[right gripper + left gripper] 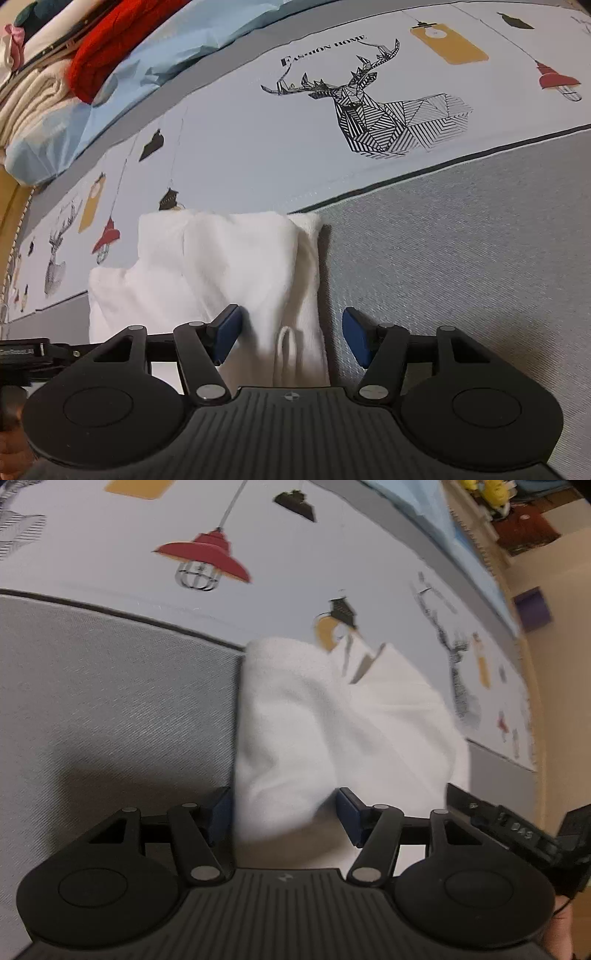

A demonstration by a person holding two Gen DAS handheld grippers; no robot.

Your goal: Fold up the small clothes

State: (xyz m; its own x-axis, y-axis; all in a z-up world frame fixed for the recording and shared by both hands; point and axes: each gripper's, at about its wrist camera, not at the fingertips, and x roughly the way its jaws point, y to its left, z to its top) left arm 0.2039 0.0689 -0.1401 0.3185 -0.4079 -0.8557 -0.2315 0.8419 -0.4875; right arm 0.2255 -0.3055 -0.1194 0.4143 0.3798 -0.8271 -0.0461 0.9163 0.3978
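White garment [207,280] lies flat on the bench [461,258], partly folded: layers overlap, one long side doubled over into a straight thick edge, a drawstring loop [284,343] poking out at the near hem. It straddles the seam between the grey woven panel and the pale printed cloth [240,147] with deer and lamp motifs. Fabric reads as soft, fleecy cotton, matte, thick enough to hold a rounded fold line; probably small shorts or a hoodie piece, can't say which. Step, my read: a fold is just laid down and the near edge let go, or about to be re-gripped for the next fold. Left tongs [284,818] stand open, blue pads either side of the near hem, cloth between them but no visible pinch. Right tongs [291,338] are also open, one pad over the white cloth, the other over bare grey panel, straddling the folded edge without pressing it. Left view is motion-blurred, so contact there is uncertain. Next move likely needs both tongs to close on the near hem through all layers at once, then carry it toward the far edge evenly so the stack doesn't skew; the loose drawstring could snag. Further out: crumpled light-blue sheet [140,70], a red knit [107,48] and cream folded knits [33,103] piled at the far side.
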